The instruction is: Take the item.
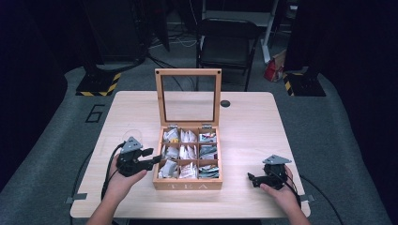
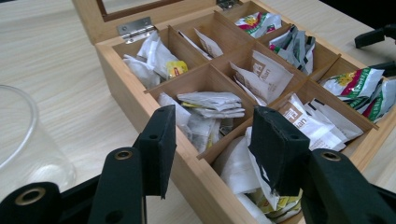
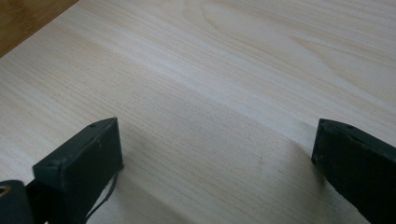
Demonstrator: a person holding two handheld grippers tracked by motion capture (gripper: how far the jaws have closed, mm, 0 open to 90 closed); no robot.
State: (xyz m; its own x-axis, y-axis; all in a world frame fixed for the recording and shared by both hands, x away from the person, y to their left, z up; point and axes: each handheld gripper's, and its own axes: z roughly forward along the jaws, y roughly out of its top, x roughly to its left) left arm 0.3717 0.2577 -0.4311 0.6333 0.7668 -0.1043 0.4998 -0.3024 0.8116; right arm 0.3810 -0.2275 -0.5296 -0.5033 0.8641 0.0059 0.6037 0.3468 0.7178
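Observation:
A wooden tea box (image 1: 187,185) stands in the middle of the table with its glass lid (image 1: 188,71) raised upright. Its nine compartments hold several paper tea bags (image 2: 212,100). My left gripper (image 1: 155,157) is at the box's left wall, jaws pointing right. In the left gripper view that gripper (image 2: 215,123) is open: one jaw hangs outside the box wall (image 2: 140,107), the other over the nearest compartment, pressing on nothing. To the right of the box my right gripper (image 1: 252,180) sits low, wide open (image 3: 215,140) over bare wood.
A clear glass (image 2: 23,140) stands on the table just left of my left gripper, faint in the high view (image 1: 131,133). A small black disc (image 1: 225,103) lies behind the box. A dark chair (image 1: 227,37) is beyond the table's far edge.

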